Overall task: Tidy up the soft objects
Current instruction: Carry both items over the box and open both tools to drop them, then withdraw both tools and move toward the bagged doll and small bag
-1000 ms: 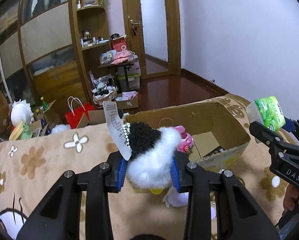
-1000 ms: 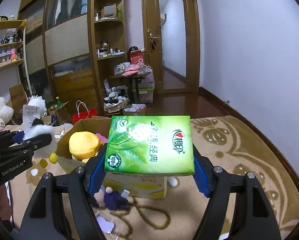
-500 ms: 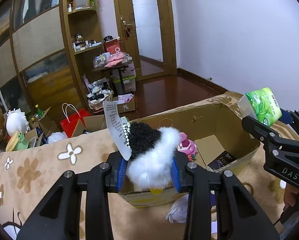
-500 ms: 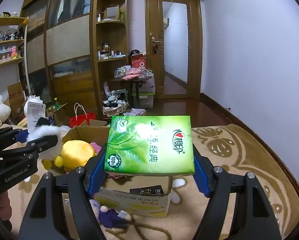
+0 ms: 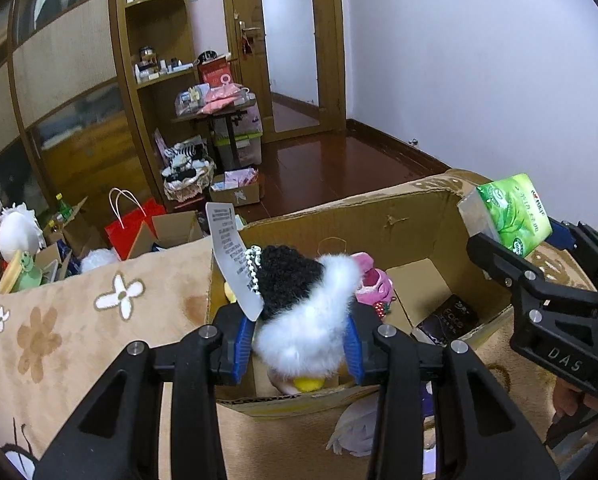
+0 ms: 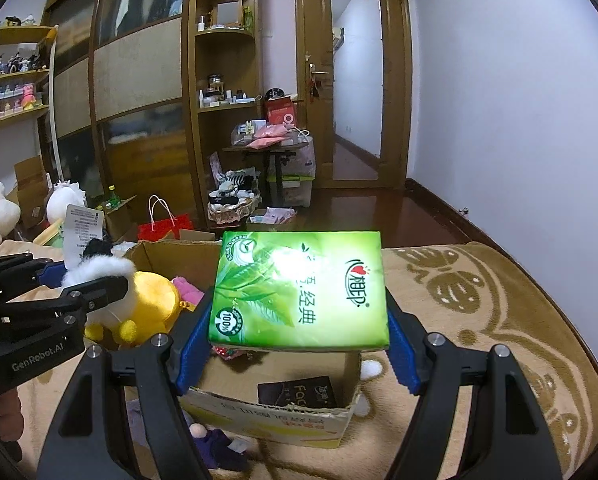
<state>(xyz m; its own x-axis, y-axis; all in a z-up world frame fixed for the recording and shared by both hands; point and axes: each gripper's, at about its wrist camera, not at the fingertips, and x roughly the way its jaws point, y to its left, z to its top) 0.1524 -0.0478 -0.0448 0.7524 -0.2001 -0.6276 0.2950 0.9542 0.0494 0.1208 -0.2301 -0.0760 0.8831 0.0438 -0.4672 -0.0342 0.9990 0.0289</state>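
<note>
1. My left gripper point(image 5: 299, 344) and the plush toy point(image 5: 303, 320) between its opening jaws hide the cardboard box's point(image 5: 379, 220) near-left corner.
2. Paper tag point(image 5: 231, 256) on the toy: print too small to read.
3. Beyond my right gripper point(image 6: 299, 344), the green tissue pack point(image 6: 299, 288) covers most of the box interior; glare washes out some of its lettering.
4. Dark packet point(image 6: 295, 392) in the box: label only partly legible.
5. Purple item point(image 6: 215, 440) below the fingers: partly occluded, can't identify.

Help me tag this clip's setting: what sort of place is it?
Probably a lived-in bedroom or spare room at home: wooden wardrobe with shelves, a door to a hallway, and a flower-patterned plush blanket under the cardboard box.
</note>
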